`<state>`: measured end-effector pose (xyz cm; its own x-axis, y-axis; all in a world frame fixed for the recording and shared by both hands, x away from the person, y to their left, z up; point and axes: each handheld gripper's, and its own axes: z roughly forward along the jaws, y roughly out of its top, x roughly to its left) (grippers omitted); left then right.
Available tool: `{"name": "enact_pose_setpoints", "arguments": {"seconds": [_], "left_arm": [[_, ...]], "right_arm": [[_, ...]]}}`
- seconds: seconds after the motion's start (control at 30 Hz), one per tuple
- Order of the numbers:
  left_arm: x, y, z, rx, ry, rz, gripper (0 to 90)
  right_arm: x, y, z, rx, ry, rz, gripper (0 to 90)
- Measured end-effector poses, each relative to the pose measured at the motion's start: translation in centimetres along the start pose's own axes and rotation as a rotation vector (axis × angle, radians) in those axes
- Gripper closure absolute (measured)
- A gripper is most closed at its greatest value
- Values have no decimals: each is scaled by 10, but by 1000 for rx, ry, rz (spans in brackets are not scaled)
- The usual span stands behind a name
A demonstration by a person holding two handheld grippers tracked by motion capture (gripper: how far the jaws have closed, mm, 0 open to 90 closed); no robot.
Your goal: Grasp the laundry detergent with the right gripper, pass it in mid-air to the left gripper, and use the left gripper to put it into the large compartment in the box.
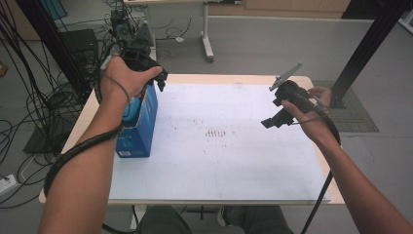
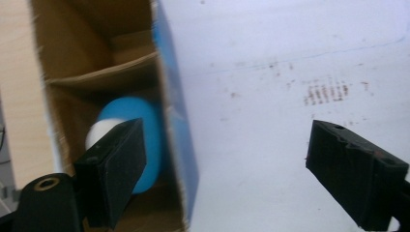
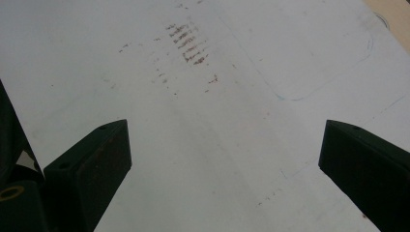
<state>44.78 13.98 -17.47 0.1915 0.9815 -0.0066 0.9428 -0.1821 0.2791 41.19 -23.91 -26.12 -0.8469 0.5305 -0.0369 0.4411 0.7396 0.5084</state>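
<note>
Inside the open-topped blue cardboard box (image 2: 176, 116) lies a rounded blue-and-white object (image 2: 140, 125), likely light and slippery, best pinched across its middle; left gripper (image 2: 227, 164) above the box and right gripper (image 3: 225, 159) well right of it gape wide, empty.

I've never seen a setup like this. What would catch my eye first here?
Probably the blue box standing open at the table's left edge, with a blue-and-white object lying inside it. The left gripper hovers open just above the box, while the right gripper, also open, hangs over the stained white mat on the right.
</note>
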Motion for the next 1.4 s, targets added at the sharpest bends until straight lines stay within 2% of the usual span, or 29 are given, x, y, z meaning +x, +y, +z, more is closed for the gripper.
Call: {"name": "enact_pose_setpoints", "arguments": {"seconds": [0.13,0.3,0.53,0.63,1.03,1.4], "left_arm": [[-14,10,8,-1,-20,23,104],[-25,20,16,-9,-36,45,84],[-37,31,22,-20,-45,53,70],[-42,35,24,-32,-44,50,69],[-52,45,35,-23,-41,49,70],[-56,47,38,-25,-40,57,70]], "right_arm": [[-4,4,0,18,6,0,43],[-9,4,2,28,8,1,43],[-12,6,7,64,24,-10,45],[-12,7,7,75,17,-13,46],[-16,8,7,103,22,-23,46],[-16,6,10,113,32,-23,46]]}}
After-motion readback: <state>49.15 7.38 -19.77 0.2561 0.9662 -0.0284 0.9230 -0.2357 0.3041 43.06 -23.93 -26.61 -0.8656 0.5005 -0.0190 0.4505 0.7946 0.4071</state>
